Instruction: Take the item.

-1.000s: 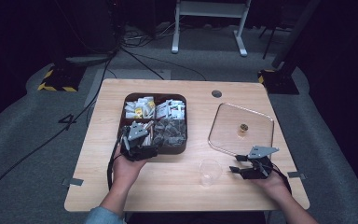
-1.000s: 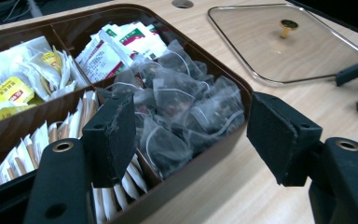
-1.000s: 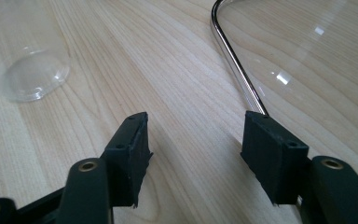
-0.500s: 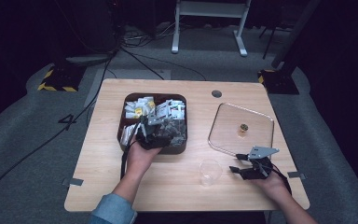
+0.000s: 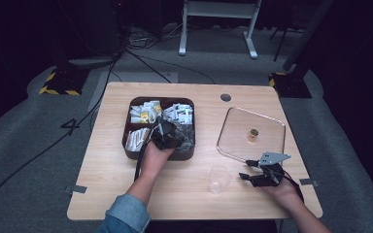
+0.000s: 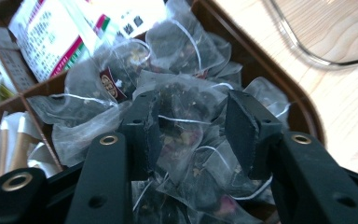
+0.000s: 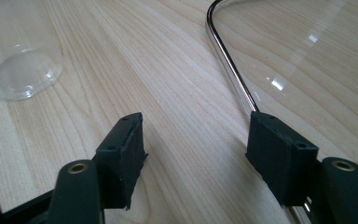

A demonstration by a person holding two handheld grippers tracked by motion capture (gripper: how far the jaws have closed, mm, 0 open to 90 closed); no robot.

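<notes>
A dark brown divided tray (image 5: 182, 156) holds packets and sachets; its near right compartment is heaped with clear mesh tea bags (image 6: 177, 51). My left gripper (image 5: 167, 133) reaches down into that heap. Its jaws have just been closing, and one tea bag (image 6: 186, 121) lies between the pads (image 6: 144, 130), which I do not see pressing on it. My right gripper (image 5: 244, 170) rests low over the bare table near the front right. In the right gripper view, the right gripper (image 7: 196, 140) is open with nothing between its jaws.
A clear plastic cup (image 5: 217, 178) lies on its side just left of the right gripper and is also in the right gripper view (image 7: 21, 72). A glass lid (image 5: 238, 131) with a small knob (image 5: 253, 132) lies flat beyond it, its metal rim (image 7: 228, 60) beside the right jaw.
The left hand has moved forward from the tray's near edge into the tea-bag compartment, slightly lower. The right hand has stayed in place.
</notes>
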